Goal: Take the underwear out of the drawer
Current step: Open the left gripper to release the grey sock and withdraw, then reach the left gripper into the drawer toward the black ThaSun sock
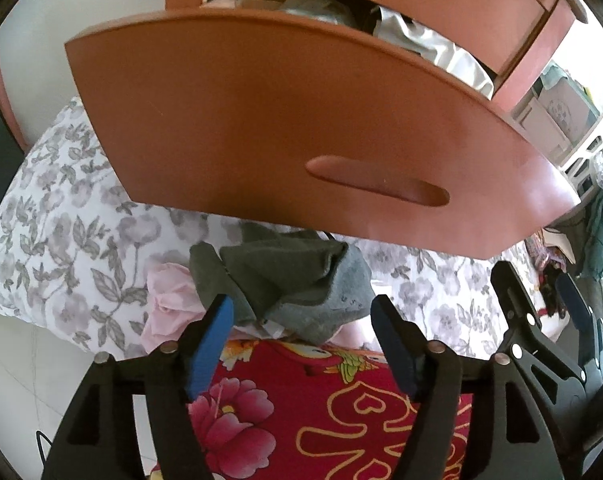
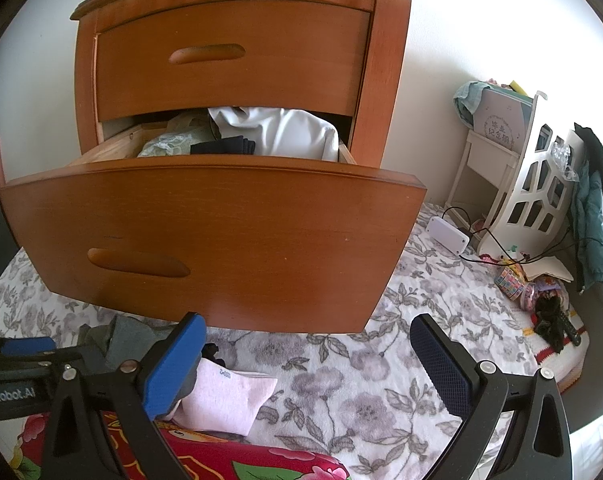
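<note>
Underwear (image 2: 205, 136) is lying in the pulled-out drawer (image 2: 205, 236) at twelve o'clock, so both grippers, left gripper (image 1: 301, 316) and right gripper (image 2: 307, 350), are waiting wide and empty below it.

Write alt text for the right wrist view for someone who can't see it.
A wooden nightstand's lower drawer is pulled open, with white cloth and dark folded fabric inside. In front, the open right gripper hovers over a floral bedspread, near pink underwear.
</note>
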Demonstrator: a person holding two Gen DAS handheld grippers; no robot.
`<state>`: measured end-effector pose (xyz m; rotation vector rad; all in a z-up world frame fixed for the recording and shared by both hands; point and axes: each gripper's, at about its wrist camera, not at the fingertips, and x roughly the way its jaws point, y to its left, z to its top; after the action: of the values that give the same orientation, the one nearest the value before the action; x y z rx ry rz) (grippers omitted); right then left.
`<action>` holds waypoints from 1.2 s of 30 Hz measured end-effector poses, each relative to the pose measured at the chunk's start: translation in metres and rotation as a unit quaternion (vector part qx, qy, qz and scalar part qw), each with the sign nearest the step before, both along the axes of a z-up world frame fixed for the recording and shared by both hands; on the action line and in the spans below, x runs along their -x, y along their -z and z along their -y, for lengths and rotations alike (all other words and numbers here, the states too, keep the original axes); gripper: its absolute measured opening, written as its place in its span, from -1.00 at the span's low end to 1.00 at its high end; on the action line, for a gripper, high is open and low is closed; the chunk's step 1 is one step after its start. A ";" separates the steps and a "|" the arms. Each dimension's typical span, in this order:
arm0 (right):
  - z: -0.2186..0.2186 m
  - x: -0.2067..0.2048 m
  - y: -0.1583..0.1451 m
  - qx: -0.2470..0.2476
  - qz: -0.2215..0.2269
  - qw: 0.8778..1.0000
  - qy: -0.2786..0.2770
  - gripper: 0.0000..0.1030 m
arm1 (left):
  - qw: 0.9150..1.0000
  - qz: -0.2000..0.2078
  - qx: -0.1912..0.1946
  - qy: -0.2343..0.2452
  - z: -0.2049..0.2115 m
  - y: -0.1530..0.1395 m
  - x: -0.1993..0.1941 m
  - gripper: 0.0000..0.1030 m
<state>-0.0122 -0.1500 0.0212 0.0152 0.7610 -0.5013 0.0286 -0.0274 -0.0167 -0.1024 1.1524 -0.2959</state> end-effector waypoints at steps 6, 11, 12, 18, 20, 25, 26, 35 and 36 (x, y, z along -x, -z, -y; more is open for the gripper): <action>0.000 0.000 0.000 0.000 0.000 1.000 0.000 1.00 | 1.000 0.019 0.006 -0.010 -0.005 -0.004 -0.001 0.63; 0.000 -0.001 0.000 0.000 0.000 1.000 0.000 1.00 | 0.999 0.032 0.011 -0.019 -0.009 -0.009 -0.001 0.86; 0.000 0.000 0.000 0.000 -0.001 1.000 0.000 1.00 | 0.999 0.034 0.016 -0.020 -0.009 -0.010 -0.001 0.86; -0.001 0.000 0.001 -0.001 -0.001 1.000 0.000 1.00 | 0.997 0.074 0.032 -0.018 -0.010 -0.028 0.004 0.89; -0.001 0.000 0.001 -0.001 -0.001 1.000 0.000 1.00 | 0.995 0.091 0.040 -0.016 -0.010 -0.036 0.007 0.97; -0.001 0.000 0.001 -0.001 -0.001 1.000 0.000 1.00 | 0.987 0.149 0.054 -0.014 -0.012 -0.060 0.016 0.98; -0.001 0.000 0.001 -0.001 -0.001 1.000 0.000 1.00 | 0.986 0.156 0.056 -0.013 -0.013 -0.063 0.017 0.98; 0.000 0.000 0.001 -0.001 -0.001 1.000 0.000 1.00 | 0.964 0.234 0.124 -0.017 -0.022 -0.088 0.028 0.98; -0.001 0.000 0.001 -0.001 0.000 1.000 0.000 1.00 | 0.965 0.233 0.121 -0.010 -0.022 -0.089 0.026 0.98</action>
<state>-0.0126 -0.1488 0.0204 0.0174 0.7623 -0.5003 0.0025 -0.0058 0.0724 -0.2463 0.6436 -0.4176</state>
